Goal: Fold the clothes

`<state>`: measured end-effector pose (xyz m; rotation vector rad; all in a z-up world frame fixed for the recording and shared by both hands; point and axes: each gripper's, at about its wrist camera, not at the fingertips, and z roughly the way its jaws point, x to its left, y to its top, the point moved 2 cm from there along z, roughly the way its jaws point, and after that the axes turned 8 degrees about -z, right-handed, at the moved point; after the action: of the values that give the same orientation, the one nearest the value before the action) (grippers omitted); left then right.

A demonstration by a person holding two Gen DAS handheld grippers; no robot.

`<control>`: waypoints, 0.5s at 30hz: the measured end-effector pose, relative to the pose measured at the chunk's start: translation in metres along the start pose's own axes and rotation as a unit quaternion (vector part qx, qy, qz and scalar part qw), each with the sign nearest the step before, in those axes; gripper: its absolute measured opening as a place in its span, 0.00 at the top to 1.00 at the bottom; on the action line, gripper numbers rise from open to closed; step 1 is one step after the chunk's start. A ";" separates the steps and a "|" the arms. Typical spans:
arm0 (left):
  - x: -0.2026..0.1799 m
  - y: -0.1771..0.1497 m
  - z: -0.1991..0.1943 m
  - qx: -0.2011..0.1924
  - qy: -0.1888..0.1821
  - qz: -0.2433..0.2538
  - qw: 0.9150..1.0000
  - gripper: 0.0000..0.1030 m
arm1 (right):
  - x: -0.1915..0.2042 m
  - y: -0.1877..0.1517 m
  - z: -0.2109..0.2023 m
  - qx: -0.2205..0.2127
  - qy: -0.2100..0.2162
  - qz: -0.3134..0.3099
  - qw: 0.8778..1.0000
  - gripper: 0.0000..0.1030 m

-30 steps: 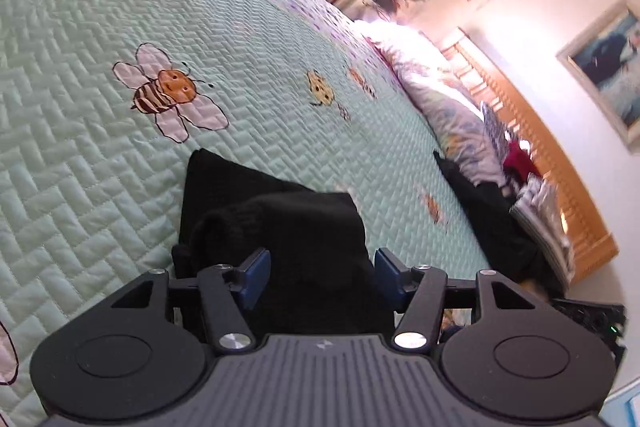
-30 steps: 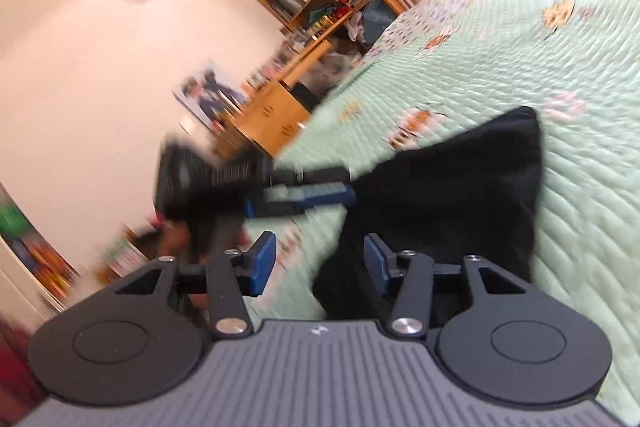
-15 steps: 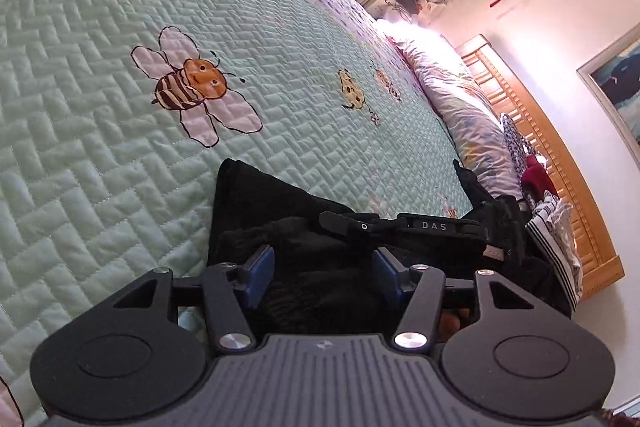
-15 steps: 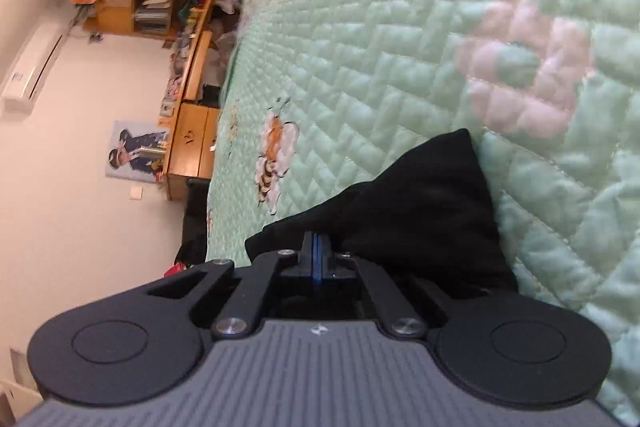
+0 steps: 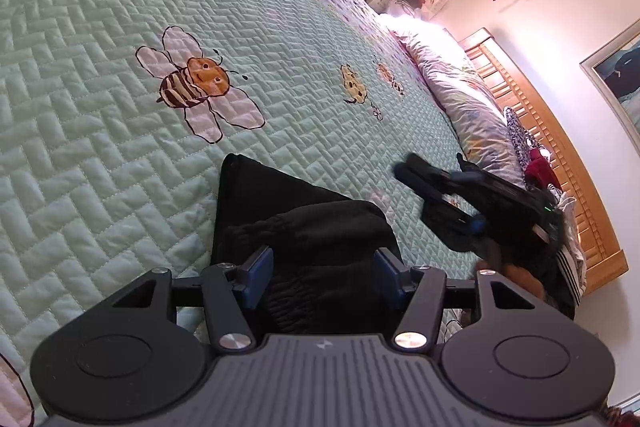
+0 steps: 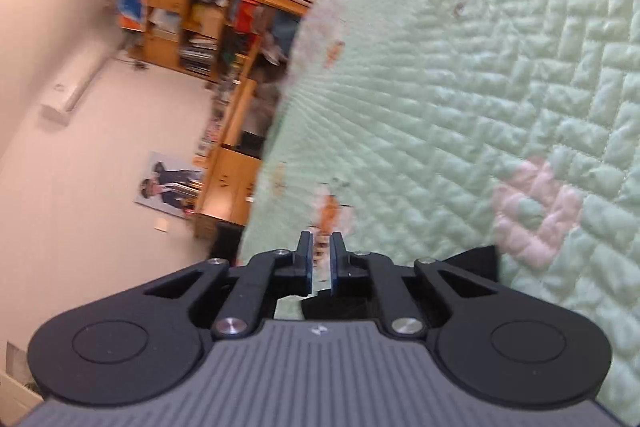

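1. Black garment [image 5: 304,227]: dark knit piece lying on the near part of the bed, partly folded. A flat lower layer runs to a pointed corner toward the bee print; a bulkier upper fold with a ribbed band is heaped on it, nearest the left wrist camera. In the right wrist view only a black corner [image 6: 476,259] shows, beneath and beside the jaws.

2. Left gripper [image 5: 323,277]: jaws about half open, straddling the bulky upper fold. The blue pads stand at either side of the cloth; whether they press on it cannot be told. Judged to be steadying the fold.

3. Right gripper [image 6: 321,259]: jaws nearly together and opening, a narrow gap between the pads with only quilt visible through it; nothing held. In the left wrist view it [image 5: 440,195] hangs above the quilt, apart from the garment on its right.

4. Quilt [image 5: 100,131]: pale green, herringbone stitching, bee [image 5: 192,83] and flower prints. A soft surface on which cloth slides readily.

5. Handling note, as judgement: the fold looks lumpy. Flatten the upper layer and square its edges to the lower one before the next fold. Pinch at an edge or corner, through all layers, and drag low across the quilt to avoid bunching.

6. Surroundings: pillows [image 5: 452,87], wooden headboard [image 5: 560,163], bookshelf [image 6: 208,11].
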<state>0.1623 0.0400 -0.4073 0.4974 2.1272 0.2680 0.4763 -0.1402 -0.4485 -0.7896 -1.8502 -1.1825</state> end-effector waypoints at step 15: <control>-0.002 0.002 0.012 0.008 -0.015 -0.004 1.000 0.32 | 0.078 -0.191 0.008 0.221 0.054 -0.099 0.969 0.80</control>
<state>0.1734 0.0412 -0.4115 0.5004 2.1035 0.2372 0.2785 -0.1973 -0.4665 -0.2909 -2.0310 -0.8571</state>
